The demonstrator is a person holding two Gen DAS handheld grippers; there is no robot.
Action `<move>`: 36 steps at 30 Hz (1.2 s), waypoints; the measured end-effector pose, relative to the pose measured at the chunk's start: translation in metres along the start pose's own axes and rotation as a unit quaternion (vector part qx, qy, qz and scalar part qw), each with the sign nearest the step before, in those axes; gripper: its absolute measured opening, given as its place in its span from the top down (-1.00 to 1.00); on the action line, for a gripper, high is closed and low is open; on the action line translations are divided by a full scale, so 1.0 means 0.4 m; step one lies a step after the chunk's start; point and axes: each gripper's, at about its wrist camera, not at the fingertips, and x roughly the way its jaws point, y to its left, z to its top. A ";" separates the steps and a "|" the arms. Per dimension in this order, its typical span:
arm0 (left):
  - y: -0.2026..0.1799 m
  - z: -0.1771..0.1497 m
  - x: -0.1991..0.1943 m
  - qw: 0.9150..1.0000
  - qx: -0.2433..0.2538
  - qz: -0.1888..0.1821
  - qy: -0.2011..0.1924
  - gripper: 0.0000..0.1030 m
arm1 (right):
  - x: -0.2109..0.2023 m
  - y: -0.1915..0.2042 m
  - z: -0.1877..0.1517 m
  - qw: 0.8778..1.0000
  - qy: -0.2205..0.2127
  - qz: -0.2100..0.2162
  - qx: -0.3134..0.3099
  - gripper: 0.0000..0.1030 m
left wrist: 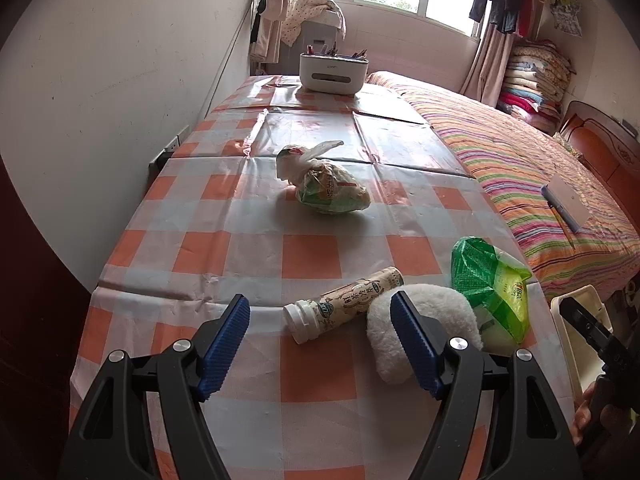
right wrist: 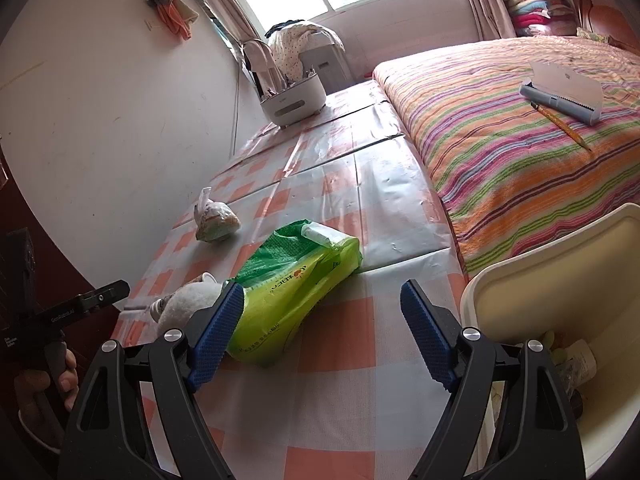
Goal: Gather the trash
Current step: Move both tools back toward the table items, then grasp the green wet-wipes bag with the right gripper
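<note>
Green crinkled plastic tissue pack [right wrist: 296, 284], frame centre: light, soft, slippery; pinch mid-body. Right gripper [right wrist: 322, 328] gaped wide, empty.

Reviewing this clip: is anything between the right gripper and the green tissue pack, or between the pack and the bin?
Nothing visible. The right gripper is open, the green tissue pack lies just ahead by its left finger, and bare tablecloth separates it from the cream bin.

Trash before me on the checked cloth

A capped bottle [left wrist: 344, 302] on its side, touching a white fluffy wad [left wrist: 424, 330]; green wrapper [right wrist: 288, 284] beside — knotted bag [left wrist: 326, 184] farther off.
</note>
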 end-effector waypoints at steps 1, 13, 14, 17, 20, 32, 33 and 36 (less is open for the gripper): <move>0.005 0.000 0.009 1.000 0.002 -0.003 0.006 -0.37 | 0.008 0.001 -0.002 1.000 0.006 0.003 0.003 -0.55; 0.041 0.020 0.130 0.996 0.049 -0.024 0.071 -0.37 | 0.054 0.016 -0.013 0.999 0.039 0.022 0.011 -0.55; 0.040 0.021 0.137 0.995 0.056 -0.025 0.073 -0.37 | 0.054 0.015 -0.013 0.999 0.039 0.023 0.012 -0.55; 0.030 0.023 0.159 0.993 0.081 -0.028 0.083 -0.38 | 0.057 0.016 -0.012 0.999 0.041 0.025 0.012 -0.55; 0.011 0.023 0.174 0.990 0.103 -0.038 0.089 -0.37 | 0.063 0.015 -0.011 0.998 0.045 0.028 0.015 -0.54; -0.059 -0.007 0.188 0.981 0.146 -0.062 0.108 -0.37 | 0.112 0.022 0.006 0.997 0.065 0.034 0.035 -0.54; -0.066 -0.009 0.185 0.981 0.149 -0.066 0.106 -0.37 | 0.119 0.021 0.007 0.996 0.069 0.032 0.037 -0.54; -0.091 -0.015 0.173 0.979 0.159 -0.076 0.105 -0.37 | 0.139 0.017 0.010 0.995 0.081 0.028 0.048 -0.53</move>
